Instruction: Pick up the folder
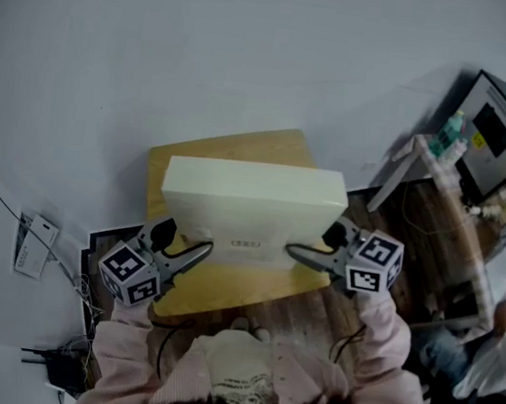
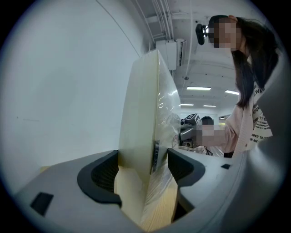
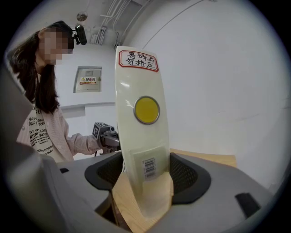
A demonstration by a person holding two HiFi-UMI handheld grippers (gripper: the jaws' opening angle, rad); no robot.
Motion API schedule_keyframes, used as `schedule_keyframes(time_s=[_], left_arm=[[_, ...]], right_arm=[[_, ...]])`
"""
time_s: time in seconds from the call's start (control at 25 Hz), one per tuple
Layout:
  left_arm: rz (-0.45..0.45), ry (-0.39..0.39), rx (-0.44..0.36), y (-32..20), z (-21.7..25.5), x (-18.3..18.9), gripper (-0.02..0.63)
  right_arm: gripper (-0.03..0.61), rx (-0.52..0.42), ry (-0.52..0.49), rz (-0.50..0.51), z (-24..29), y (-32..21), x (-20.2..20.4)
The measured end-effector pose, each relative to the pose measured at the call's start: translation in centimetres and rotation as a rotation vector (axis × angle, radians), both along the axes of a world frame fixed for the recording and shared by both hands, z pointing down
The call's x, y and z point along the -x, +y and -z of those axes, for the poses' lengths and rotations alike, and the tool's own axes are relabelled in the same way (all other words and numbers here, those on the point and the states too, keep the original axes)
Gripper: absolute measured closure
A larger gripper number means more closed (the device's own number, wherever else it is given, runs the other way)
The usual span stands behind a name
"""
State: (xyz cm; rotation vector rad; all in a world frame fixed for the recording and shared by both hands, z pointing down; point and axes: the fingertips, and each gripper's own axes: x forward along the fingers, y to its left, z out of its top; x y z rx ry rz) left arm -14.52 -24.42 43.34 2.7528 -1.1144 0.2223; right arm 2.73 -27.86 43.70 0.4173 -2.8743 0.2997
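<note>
Folder (image 1: 252, 207), a thick cream-white box file wrapped in clear film, is hanging on its long edge over the small light-wood table (image 1: 223, 292). Its long axis is running left to right across the tabletop, and its broad faces are turning toward and away from the person. Each short end is sitting inside a claw. The grey left gripper (image 1: 198, 252) is pointing in from the table's front left corner and clenching the left end, one pad lying flat on the cream face and the other pressing into the crinkled film. The right gripper (image 1: 297, 251) is pointing in from the table's front right edge and grasping the spine end, its ribbed black pads squeezing both sides below a round yellow sticker (image 3: 147, 110) and beside a small barcode label (image 3: 148, 169). Neither hand is nearer: the folder is lying straight ahead of both sets of jaws, spanning the gap between them. Both grippers are aiming almost level, dipping slightly toward the table, with pink-sleeved forearms (image 1: 382, 329) angling inward from the table's near side. Bare wood is showing beneath the folder's lower edge in both gripper views, so it is probably hanging clear of the tabletop, and any further lift is depending on both hands rising evenly.
</note>
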Motion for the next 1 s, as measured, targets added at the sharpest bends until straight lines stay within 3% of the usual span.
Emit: schedule_keyframes(time_s=[0.72,1.0], left_arm=[[0.085,0.019,-0.076,2.7,4.4,0.1,0.275],[0.093,0.016,-0.094,3.8,6.1,0.0,0.273]], right_arm=[[0.250,-0.027,-0.037,0.035,4.5,1.7,0.4],[0.250,-0.078,-0.033,0.033,6.5,2.8,0.4]])
